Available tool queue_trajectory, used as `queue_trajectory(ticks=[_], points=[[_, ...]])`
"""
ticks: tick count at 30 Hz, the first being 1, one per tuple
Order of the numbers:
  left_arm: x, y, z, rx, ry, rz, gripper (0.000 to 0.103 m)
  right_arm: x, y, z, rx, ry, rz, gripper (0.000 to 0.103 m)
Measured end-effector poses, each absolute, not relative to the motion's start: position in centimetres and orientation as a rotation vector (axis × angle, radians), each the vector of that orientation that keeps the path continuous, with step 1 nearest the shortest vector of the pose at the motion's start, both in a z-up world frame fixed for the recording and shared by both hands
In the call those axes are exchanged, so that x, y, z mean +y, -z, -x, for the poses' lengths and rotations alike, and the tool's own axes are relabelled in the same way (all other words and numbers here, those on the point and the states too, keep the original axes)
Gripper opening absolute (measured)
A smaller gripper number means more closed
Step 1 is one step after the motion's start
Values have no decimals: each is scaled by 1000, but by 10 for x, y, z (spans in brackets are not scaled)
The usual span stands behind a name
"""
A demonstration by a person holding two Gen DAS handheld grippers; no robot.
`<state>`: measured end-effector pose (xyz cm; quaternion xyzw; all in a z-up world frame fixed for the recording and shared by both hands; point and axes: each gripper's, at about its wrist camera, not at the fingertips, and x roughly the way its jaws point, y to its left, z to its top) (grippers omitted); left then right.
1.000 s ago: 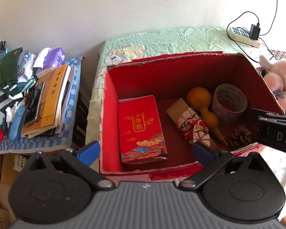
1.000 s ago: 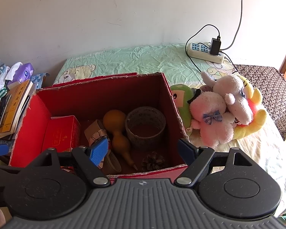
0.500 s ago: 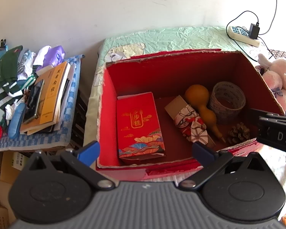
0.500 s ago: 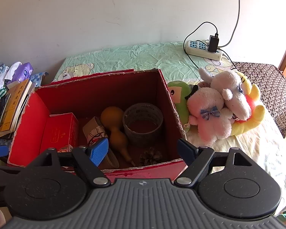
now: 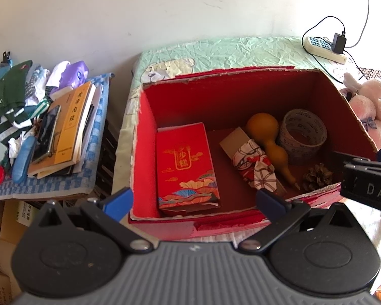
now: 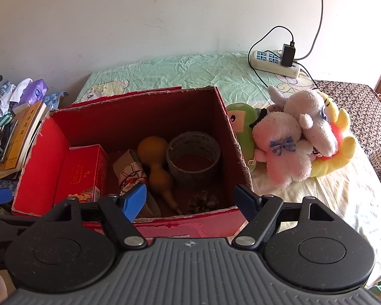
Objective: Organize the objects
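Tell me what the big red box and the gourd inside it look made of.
Red box: apparently cardboard with matte red facing; its torn rim shows brown, fibrous board. Gourd: probably a dried natural gourd, smooth tan skin with a faint sheen, though molded plastic cannot be ruled out.

The black body of the right gripper (image 5: 368, 188) carries white letters "DAS", cut by the frame edge. Gold Chinese characters on the red gift box (image 5: 186, 165) and black ones on the yellow book (image 5: 72, 124) are too small to read.

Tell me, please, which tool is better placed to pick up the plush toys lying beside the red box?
Right, probably. The plush toys lie just ahead and to the right of the right tool, outside the red box. The left tool faces the box's left half, with the toys at its view's far edge. Both tools are open and empty.
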<state>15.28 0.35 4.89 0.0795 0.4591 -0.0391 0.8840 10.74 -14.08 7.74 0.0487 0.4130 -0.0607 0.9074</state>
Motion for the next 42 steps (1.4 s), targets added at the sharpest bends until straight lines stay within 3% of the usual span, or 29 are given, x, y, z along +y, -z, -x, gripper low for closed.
queue_trajectory(ticks=[12, 30, 42], points=[[0, -66, -127, 976, 109, -180, 103, -140, -91, -80, 853, 125, -80, 78], [-4, -15, -105, 1197, 175, -177, 103, -134, -51, -52, 994, 141, -74, 78], [-4, -34, -103, 1131, 169, -181, 103, -131, -74, -50, 920, 110, -83, 78]])
